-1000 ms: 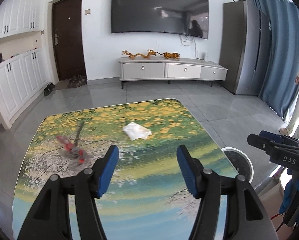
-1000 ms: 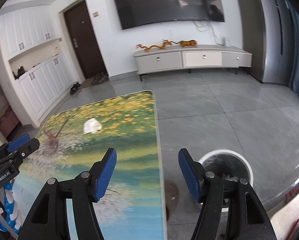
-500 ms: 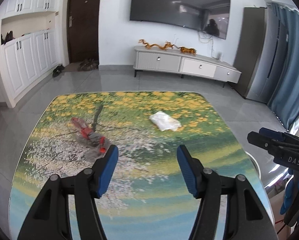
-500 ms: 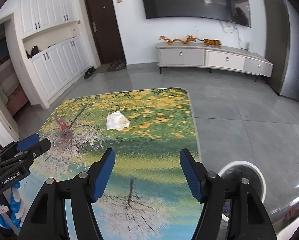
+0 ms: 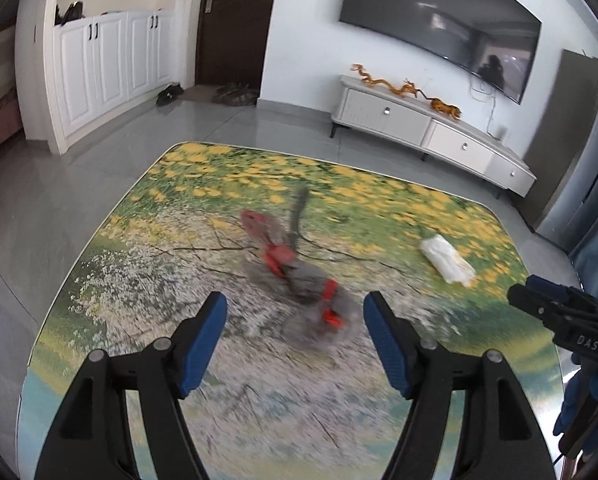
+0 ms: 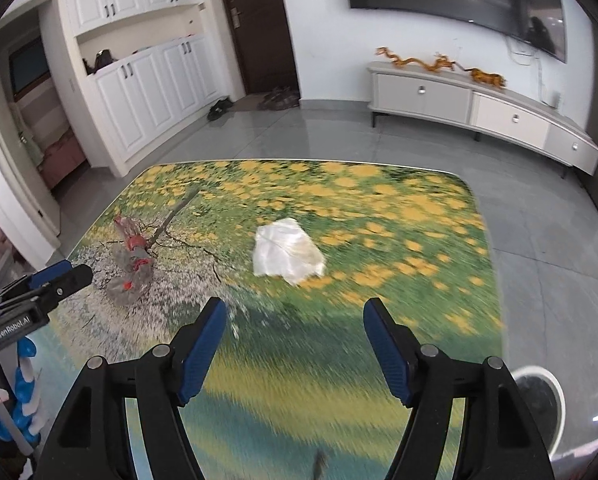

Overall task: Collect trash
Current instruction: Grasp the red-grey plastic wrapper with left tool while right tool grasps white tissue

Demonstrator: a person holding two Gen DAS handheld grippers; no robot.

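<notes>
Two pieces of trash lie on the table (image 6: 439, 320), whose top is printed with yellow blossoms and a tree: a crumpled red-and-clear wrapper (image 5: 295, 280) toward the left edge and a crumpled white tissue (image 6: 287, 254) nearer the middle, well apart from each other. We see nothing standing between our tongs and either piece. Off the table's right edge, on the grey tiled floor, sits a round white-rimmed trash bin (image 6: 539, 400). Beyond the far edge are a low white TV cabinet (image 6: 479, 108) with orange dragon figurines (image 6: 415, 62), a wall-mounted television (image 5: 439, 28), a dark door (image 6: 259, 24) with shoes (image 6: 279, 98) by it, and white cupboards (image 5: 111, 60). We hold both tools tilted down over the near edge. Our left gripper (image 5: 295, 340) has just been opening; its blue pads stand spread and released, with the wrapper just ahead of the gap and nothing pressed. Our right gripper (image 6: 295, 344) has also just been opening and is released, empty, with the tissue ahead of it and apart from the pads. Each tool shows at the side of the other's view.
</notes>
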